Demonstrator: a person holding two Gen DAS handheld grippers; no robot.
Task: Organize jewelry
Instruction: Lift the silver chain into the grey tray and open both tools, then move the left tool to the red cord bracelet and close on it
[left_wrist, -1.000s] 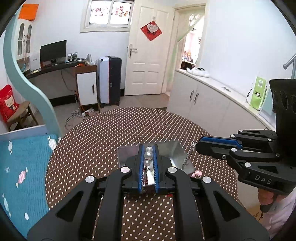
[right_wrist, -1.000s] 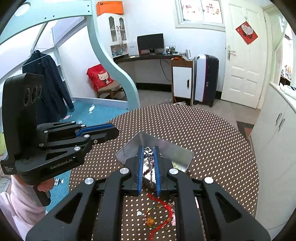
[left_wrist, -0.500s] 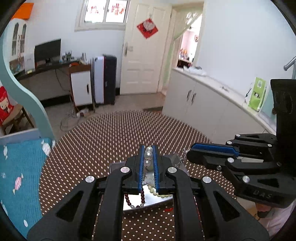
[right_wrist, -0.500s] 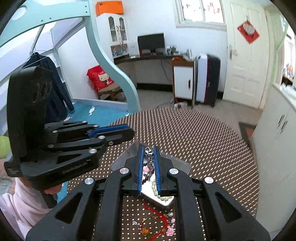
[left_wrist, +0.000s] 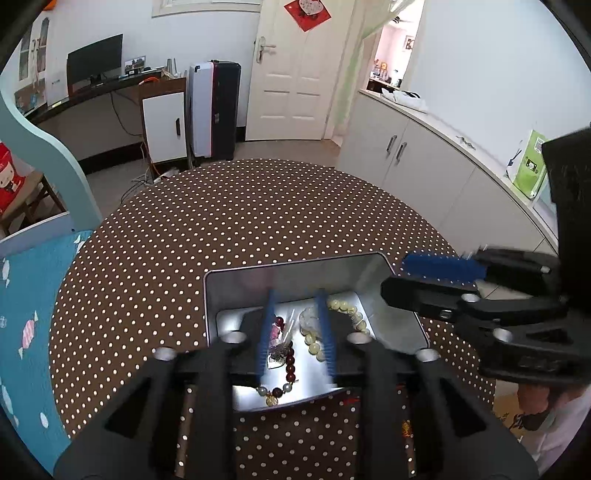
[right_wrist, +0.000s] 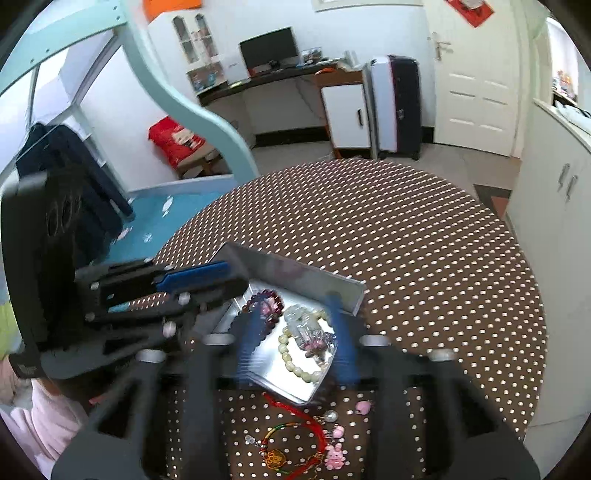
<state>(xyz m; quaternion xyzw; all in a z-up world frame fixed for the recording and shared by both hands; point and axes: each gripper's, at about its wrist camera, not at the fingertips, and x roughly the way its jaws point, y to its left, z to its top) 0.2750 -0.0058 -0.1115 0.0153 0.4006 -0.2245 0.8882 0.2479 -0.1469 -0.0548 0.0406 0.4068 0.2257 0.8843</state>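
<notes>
A silver tin (left_wrist: 295, 275) stands on the brown dotted table (left_wrist: 221, 221). In it lie a dark red bead bracelet (left_wrist: 290, 363) and a cream bead bracelet (left_wrist: 349, 312). My left gripper (left_wrist: 295, 295) hovers over the tin, its jaws opening, with no pad pressing on anything. In the right wrist view the tin (right_wrist: 295, 271) holds the dark red bracelet (right_wrist: 264, 297), the cream bracelet (right_wrist: 301, 369) and a clear and pink charm piece (right_wrist: 310, 334). My right gripper (right_wrist: 295, 306) hangs above them, blurred, its jaws opening and nothing gripped.
Loose pieces lie on the cloth near the tin's front corner: a red cord bracelet (right_wrist: 295, 424), a pink bunny charm (right_wrist: 334, 458), a pearl (right_wrist: 330, 416). Each gripper shows beside the tin in the other's view. The table drops off to a blue mat (left_wrist: 26, 295) on the left.
Both grippers came down over the tin and their jaws parted. The pearl strand from the left and the charm piece from the right now lie in the tin.
</notes>
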